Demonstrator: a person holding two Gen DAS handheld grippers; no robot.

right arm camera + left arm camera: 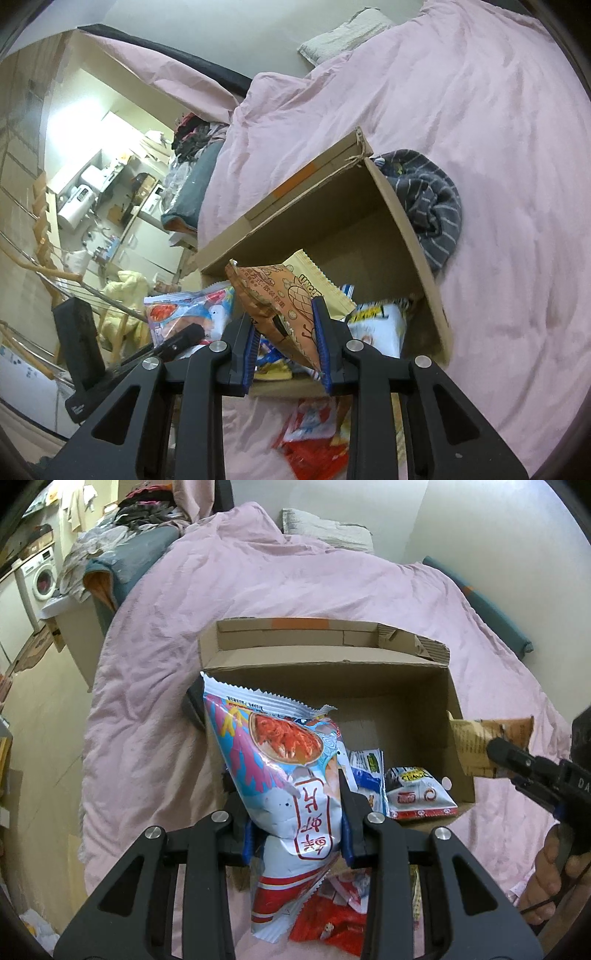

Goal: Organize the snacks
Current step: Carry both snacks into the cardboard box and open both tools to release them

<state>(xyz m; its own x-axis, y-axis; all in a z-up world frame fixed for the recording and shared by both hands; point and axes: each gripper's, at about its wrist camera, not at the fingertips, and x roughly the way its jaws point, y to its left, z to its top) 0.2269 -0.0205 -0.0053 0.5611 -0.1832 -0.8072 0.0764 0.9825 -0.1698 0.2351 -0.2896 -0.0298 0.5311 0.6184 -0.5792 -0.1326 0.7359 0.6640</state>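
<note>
the left tongs (295, 808) are pinching a shrimp chip bag (280, 771) shut, the right tongs (284, 343) clamping an orange snack bag (280, 306), both hanging over the cardboard box (332, 664) on the bed (166, 646). the bags may be colliding at the box's near edge and spilling out.

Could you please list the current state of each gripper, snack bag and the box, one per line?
Left gripper: shut on shrimp chip bag.
Right gripper: shut on orange snack bag.
Cardboard box: open, snack packets inside.
Red packets: lying on pink blanket, outside box.
</note>
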